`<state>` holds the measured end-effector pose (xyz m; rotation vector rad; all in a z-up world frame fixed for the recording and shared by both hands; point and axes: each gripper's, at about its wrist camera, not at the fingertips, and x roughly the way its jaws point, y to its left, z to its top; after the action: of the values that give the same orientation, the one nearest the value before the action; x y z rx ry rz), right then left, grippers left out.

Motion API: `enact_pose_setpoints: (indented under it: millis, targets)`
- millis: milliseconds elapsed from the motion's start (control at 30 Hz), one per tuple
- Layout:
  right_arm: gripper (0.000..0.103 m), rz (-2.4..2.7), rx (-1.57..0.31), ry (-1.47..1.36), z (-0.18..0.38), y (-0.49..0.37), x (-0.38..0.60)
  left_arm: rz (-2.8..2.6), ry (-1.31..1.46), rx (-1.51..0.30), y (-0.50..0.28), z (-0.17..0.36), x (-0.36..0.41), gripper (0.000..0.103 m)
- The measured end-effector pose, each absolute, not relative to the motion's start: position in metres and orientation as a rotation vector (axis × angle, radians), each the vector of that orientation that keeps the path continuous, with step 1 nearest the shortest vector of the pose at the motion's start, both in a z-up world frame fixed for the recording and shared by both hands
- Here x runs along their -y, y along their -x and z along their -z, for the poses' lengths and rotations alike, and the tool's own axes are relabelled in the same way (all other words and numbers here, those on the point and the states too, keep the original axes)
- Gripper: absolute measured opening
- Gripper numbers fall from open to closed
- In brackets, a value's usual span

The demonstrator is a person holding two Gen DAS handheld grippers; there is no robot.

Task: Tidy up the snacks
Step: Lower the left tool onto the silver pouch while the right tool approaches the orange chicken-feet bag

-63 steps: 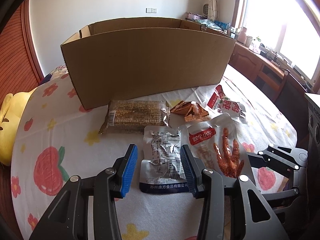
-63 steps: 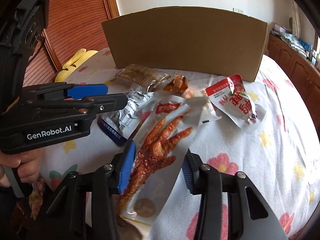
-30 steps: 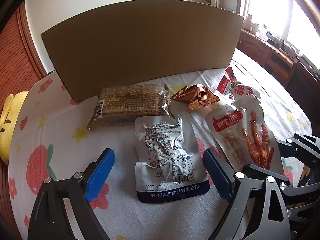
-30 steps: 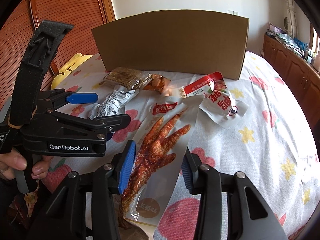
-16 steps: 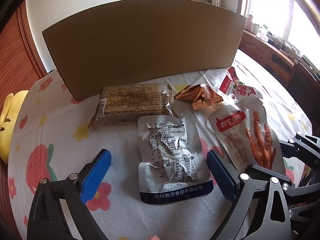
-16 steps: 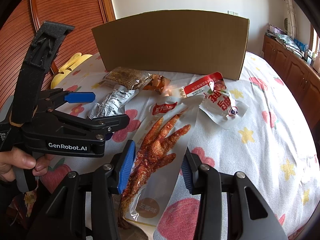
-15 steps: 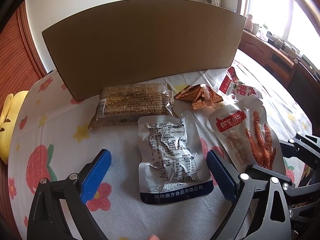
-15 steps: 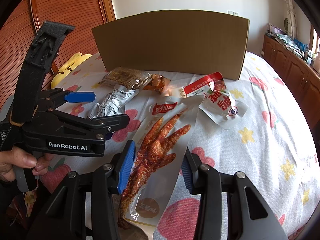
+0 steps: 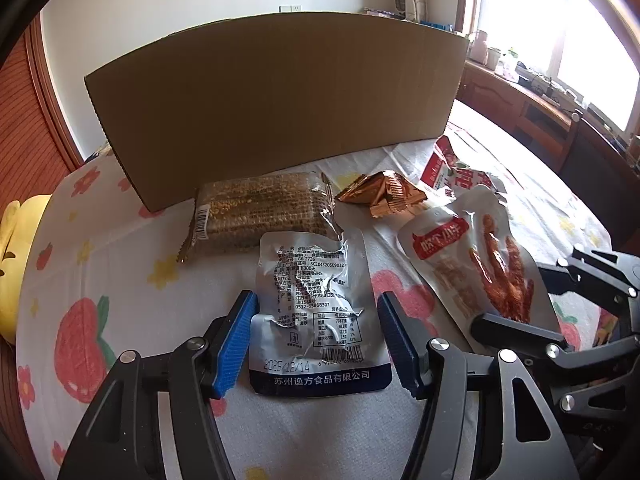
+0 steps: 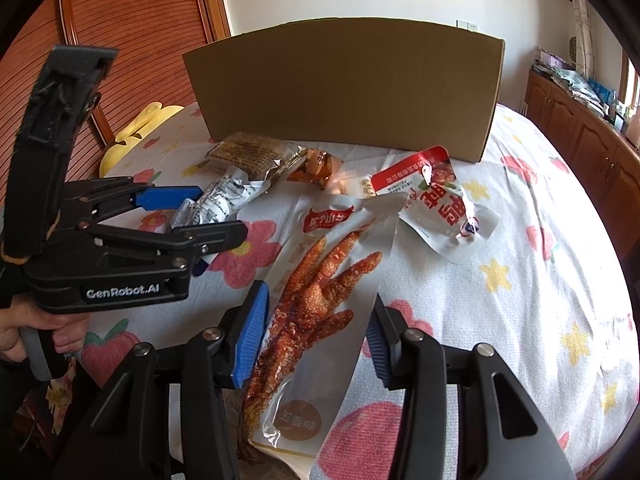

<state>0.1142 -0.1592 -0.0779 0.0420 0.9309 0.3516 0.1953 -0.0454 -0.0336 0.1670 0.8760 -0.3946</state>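
Observation:
A silver and blue snack pouch (image 9: 316, 312) lies on the flowered sheet, and my left gripper (image 9: 316, 340) straddles its near end, jaws around it, pads touching or nearly touching its edges. It also shows in the right wrist view (image 10: 218, 202). My right gripper (image 10: 316, 336) is open around a chicken-feet pouch (image 10: 320, 300), which also shows in the left wrist view (image 9: 480, 272). A brown cracker pack (image 9: 260, 210), an orange wrapper (image 9: 384, 196) and a red and white pouch (image 10: 436, 200) lie before the tall cardboard box (image 9: 280, 108).
The snacks lie on a bed with a white flowered sheet (image 10: 520, 280). A yellow plush toy (image 9: 12, 256) sits at the left edge. Wooden cabinets (image 10: 580, 136) and a window stand to the right. A wooden door (image 10: 120, 40) is at the back left.
My left gripper has narrowed from wide open to close around the silver and blue pouch and moved slightly forward. The right gripper stays open over the chicken-feet pouch.

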Motion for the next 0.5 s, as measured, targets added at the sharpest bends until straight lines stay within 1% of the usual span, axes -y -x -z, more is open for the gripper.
enact_pose_setpoints:
  millis: [67, 133, 500]
  targets:
    - [0.051, -0.354, -0.932, -0.036, 0.078, -0.115, 0.158, 0.393, -0.153, -0.872, -0.193, 0.034, 0.043, 0.064]
    - [0.056, -0.362, -0.934, -0.026, 0.078, -0.117, 0.156, 0.398, -0.138, -0.875, -0.192, 0.033, 0.041, 0.064]
    - [0.059, -0.352, -0.935, 0.064, 0.08, -0.119, 0.141, 0.391, -0.116, -0.859, -0.182, 0.027, 0.028, 0.064]
